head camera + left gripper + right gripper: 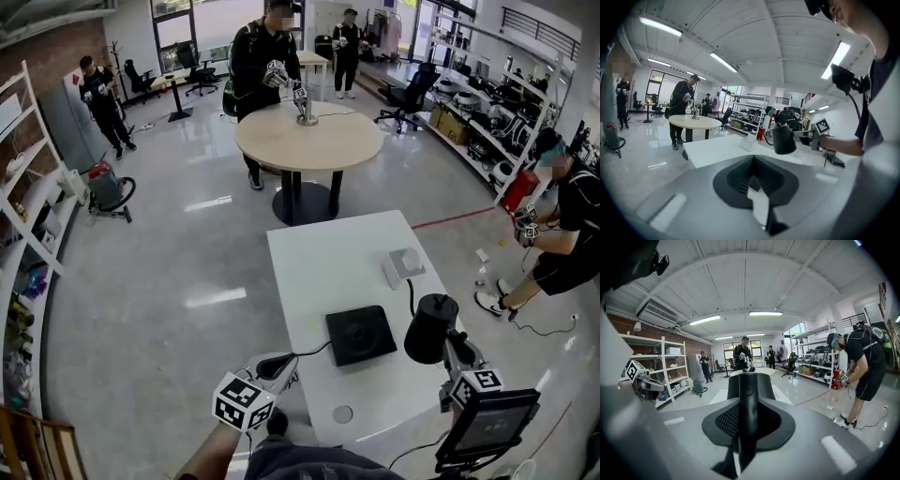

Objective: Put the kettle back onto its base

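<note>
The right gripper (451,350) pinches the kettle (429,330) handle beside the base (360,335), so it may swing off-centre; the left gripper (278,367) jaws meet, empty.

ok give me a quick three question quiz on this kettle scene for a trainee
1. Multiple choice: what does the right gripper hold? A) the black kettle B) a mug C) nothing
2. True or false: the kettle already sits on its black base.
3. Fill in: the base rests on a white ____.
Key: 1 A; 2 false, it is held up to the right of the base; 3 table.
</note>
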The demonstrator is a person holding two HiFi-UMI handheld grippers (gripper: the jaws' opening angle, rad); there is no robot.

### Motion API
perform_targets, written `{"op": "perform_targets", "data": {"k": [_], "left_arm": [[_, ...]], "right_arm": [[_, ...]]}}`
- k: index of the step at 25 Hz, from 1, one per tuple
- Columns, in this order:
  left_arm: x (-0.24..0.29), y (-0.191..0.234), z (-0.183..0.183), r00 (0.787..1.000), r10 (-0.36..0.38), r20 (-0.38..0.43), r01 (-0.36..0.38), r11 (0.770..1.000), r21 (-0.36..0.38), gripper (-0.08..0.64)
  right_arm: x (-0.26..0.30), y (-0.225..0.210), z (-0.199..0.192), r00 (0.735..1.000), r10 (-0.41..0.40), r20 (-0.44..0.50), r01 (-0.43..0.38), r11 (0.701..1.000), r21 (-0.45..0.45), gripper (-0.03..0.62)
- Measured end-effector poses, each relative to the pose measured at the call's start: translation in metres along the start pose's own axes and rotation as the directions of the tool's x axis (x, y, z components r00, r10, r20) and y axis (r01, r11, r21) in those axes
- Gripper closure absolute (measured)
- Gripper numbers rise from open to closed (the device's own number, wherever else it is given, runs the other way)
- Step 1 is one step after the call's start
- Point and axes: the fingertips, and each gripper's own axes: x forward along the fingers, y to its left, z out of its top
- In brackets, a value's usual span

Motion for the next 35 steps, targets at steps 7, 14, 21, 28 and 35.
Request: {"op": "perform_targets", "data": {"k": [7, 14, 21, 28, 35], "left_arm": [[0.008, 0.021, 0.012, 0.998, -0.053, 0.046, 0.052, 0.999, 0.012, 0.56], [0.006, 0.037, 0.026, 0.994, -0.099, 0.055, 0.098, 0.995, 0.014, 0.56], [-0.02, 0.062, 0.021, 0.99, -0.112, 0.079, 0.107, 0.992, 0.069, 0.56], [-0.034, 0.063, 0.03, 0.993, -0.098, 0.066, 0.091, 0.991, 0.094, 0.56], [-0.028, 0.049, 0.009, 0.995, -0.105, 0.005, 0.104, 0.991, 0.079, 0.56]], "right_arm": [[0.028, 0.052, 0.039, 0.996, 0.08, 0.041, -0.079, 0.997, -0.026, 0.535], [0.04, 0.106, 0.075, 0.988, 0.138, 0.068, -0.138, 0.99, -0.013, 0.535], [0.06, 0.143, 0.051, 0.982, 0.155, 0.11, -0.157, 0.987, 0.013, 0.535], [0.072, 0.142, 0.041, 0.985, 0.138, 0.107, -0.145, 0.988, 0.056, 0.534], [0.08, 0.131, 0.008, 0.991, 0.122, 0.056, -0.126, 0.99, 0.066, 0.534]]}}
